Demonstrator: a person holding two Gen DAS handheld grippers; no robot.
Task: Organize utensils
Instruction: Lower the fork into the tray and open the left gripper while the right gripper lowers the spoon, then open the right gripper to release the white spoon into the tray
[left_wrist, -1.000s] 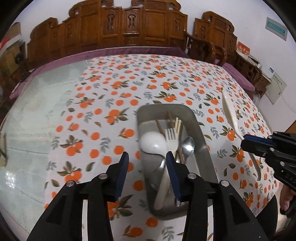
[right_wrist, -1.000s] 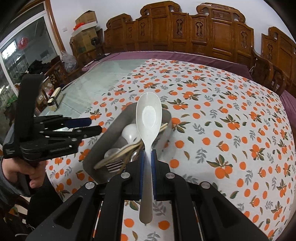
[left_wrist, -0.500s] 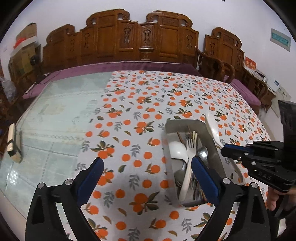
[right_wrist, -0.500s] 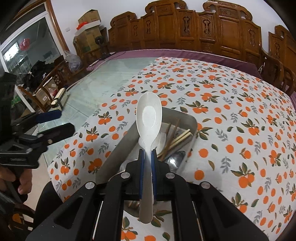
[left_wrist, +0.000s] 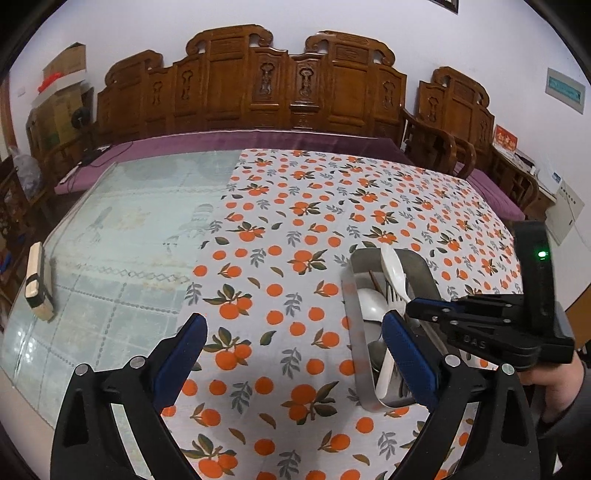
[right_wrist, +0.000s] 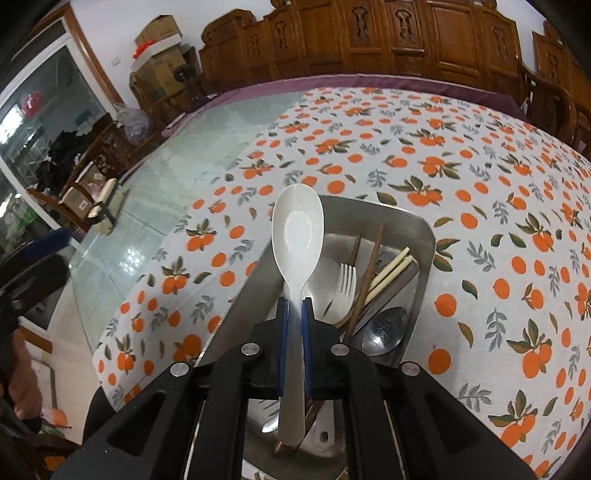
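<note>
I am now holding my right gripper (right_wrist: 294, 314) clamped on the spoon (right_wrist: 297, 229), lifted above the tray (right_wrist: 413, 225), while my left gripper (left_wrist: 291, 354), newly spread wide, is holding nothing.

carved wooden chairs (left_wrist: 295, 85); white wall (left_wrist: 480, 44)

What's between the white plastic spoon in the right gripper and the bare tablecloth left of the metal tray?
Nothing visible. The white plastic spoon, clamped in the right gripper, sits above the metal tray; the orange-print tablecloth beside it shows nothing lying on it.
</note>
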